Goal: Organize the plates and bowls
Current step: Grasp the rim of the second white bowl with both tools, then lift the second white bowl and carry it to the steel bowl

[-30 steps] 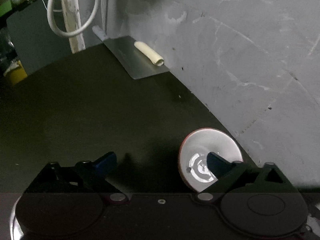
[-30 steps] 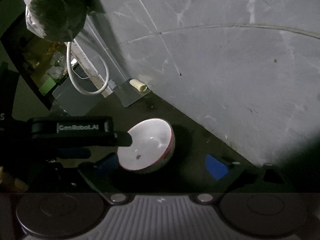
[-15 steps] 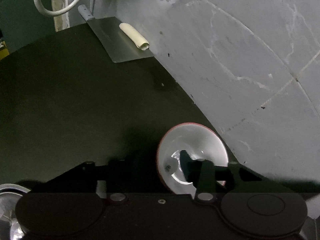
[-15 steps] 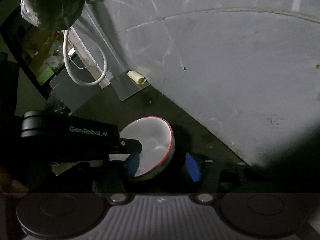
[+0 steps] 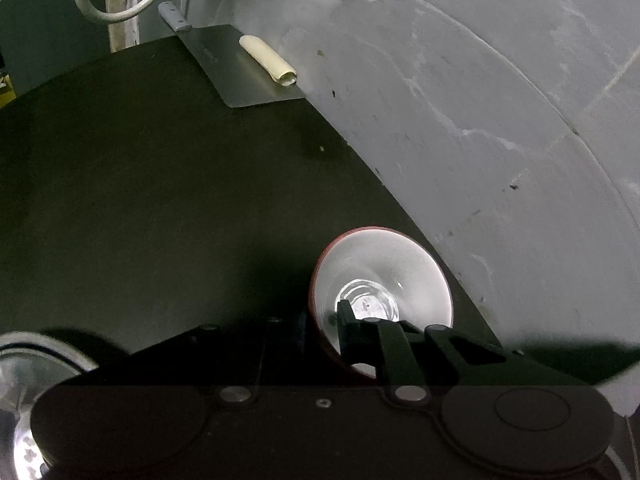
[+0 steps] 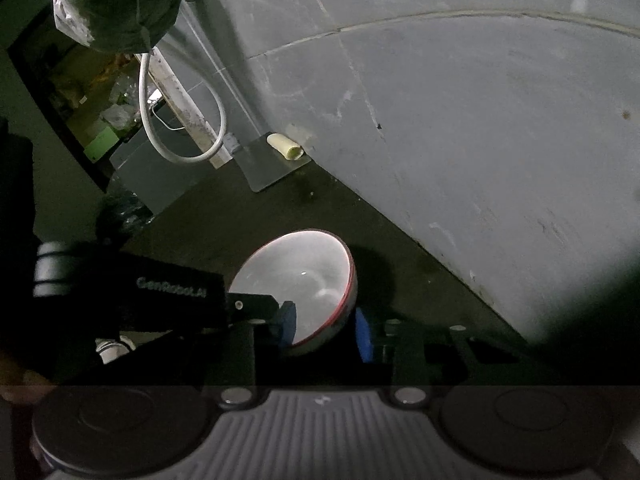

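Note:
A white bowl with a red rim (image 5: 384, 264) sits on the dark counter (image 5: 160, 208), close to the grey wall. My left gripper (image 5: 320, 316) is shut on its left rim, with one finger (image 5: 345, 312) inside the bowl and the other outside in shadow. In the right wrist view the same bowl (image 6: 296, 268) leans with its mouth to the left. My right gripper (image 6: 325, 326) straddles the bowl's near rim and its jaws are closing. Its blue pads (image 6: 289, 320) sit one inside and one outside, with white still showing beside the inner pad. The left gripper (image 6: 244, 306) reaches in from the left.
A flat metal sheet (image 5: 240, 76) with a cream roll (image 5: 268, 60) on it lies at the back by the wall (image 5: 500, 140). A white cable (image 6: 180, 148) loops behind it. A steel bowl (image 5: 24, 376) sits at the lower left. A bagged bundle (image 6: 116, 4) hangs overhead.
Both grippers went from wide open to nearly closed around the bowl's rim. The left gripper tipped down and the steel bowl came into its view.

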